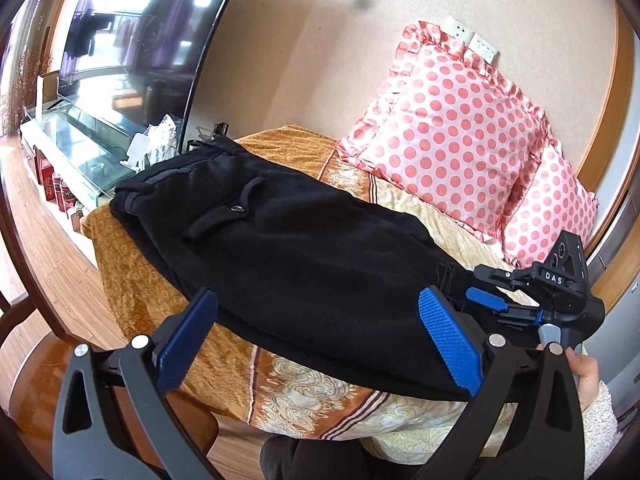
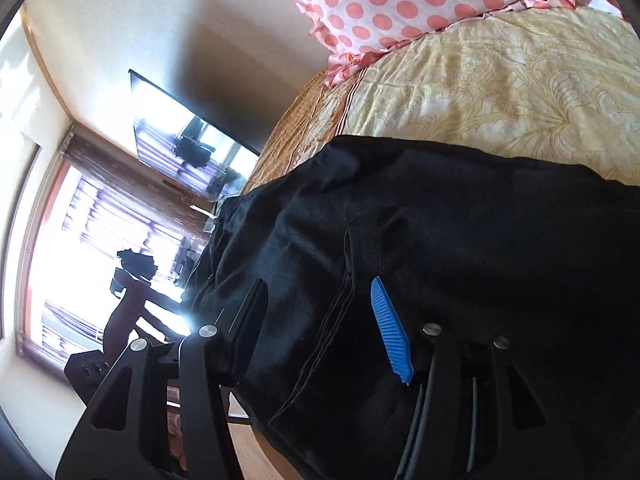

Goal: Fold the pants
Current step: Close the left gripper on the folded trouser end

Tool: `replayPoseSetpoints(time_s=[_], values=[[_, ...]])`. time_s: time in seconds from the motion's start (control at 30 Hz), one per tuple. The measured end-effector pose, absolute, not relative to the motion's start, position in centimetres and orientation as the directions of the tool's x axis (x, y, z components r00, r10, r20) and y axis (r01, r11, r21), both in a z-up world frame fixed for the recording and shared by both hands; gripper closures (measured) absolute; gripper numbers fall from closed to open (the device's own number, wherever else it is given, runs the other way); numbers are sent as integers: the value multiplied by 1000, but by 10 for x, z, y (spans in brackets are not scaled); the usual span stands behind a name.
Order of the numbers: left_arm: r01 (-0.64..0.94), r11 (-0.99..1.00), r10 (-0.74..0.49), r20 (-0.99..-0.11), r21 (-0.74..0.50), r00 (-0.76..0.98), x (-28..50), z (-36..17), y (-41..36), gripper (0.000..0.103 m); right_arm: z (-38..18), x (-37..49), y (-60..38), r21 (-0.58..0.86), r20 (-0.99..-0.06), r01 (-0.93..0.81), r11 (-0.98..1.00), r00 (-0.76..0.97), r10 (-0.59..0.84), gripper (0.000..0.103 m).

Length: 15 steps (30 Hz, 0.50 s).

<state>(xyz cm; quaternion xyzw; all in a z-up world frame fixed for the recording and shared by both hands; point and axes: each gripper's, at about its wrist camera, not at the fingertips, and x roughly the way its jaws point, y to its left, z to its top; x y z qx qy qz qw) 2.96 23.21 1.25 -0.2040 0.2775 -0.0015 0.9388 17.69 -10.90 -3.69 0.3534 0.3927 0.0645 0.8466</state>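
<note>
Left wrist view shows black pants (image 1: 304, 240) lying long and flat across a bed (image 1: 132, 276) with a gold and cream cover. The waist end with a buttoned pocket (image 1: 228, 210) is far away, near the foot of the bed, and the leg ends are close by. The left gripper (image 1: 316, 332) sits low over the near edge of the pants with its two blue fingers (image 1: 450, 344) spread wide apart, one on each side of the cloth, not pinching it. The right gripper (image 1: 486, 300) is at the leg ends, off to the side, held by a hand (image 1: 586, 372) in a fluffy white sleeve. From here you cannot tell if it grips the cloth. Two pink pillows with red dots (image 1: 452, 140) lean on the wall behind the bed. A big dark TV (image 1: 140, 44) stands over a glass shelf (image 1: 76, 148). Right wrist view shows the pants (image 2: 460, 240) filling most of the picture. The right gripper (image 2: 324, 312) has its fingers apart, with pant cloth lying in the gap between them. One blue finger (image 2: 390, 332) lies on the cloth. The other finger is dark and sits by the edge of the pants.
</note>
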Motion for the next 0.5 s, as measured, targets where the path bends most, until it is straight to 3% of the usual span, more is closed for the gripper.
replayPoseSetpoints(time_s=[0.07, 0.27, 0.37, 0.5], values=[[-126, 901, -117, -512, -416, 851, 28, 14, 243, 2, -51, 183, -115, 632, -669, 222, 742, 640, 378, 44], [-188, 844, -113, -510, -502, 853, 23, 9, 278, 2, -43, 165, -97, 609, -654, 157, 778, 654, 380, 43], [-217, 797, -127, -507, -564, 852, 26, 5, 301, 2, -46, 161, -80, 539, -691, 130, 832, 633, 349, 40], [-235, 725, -184, -511, -647, 840, 41, 1, 331, 3, -43, 146, -75, 582, -670, 116, 805, 630, 393, 38]])
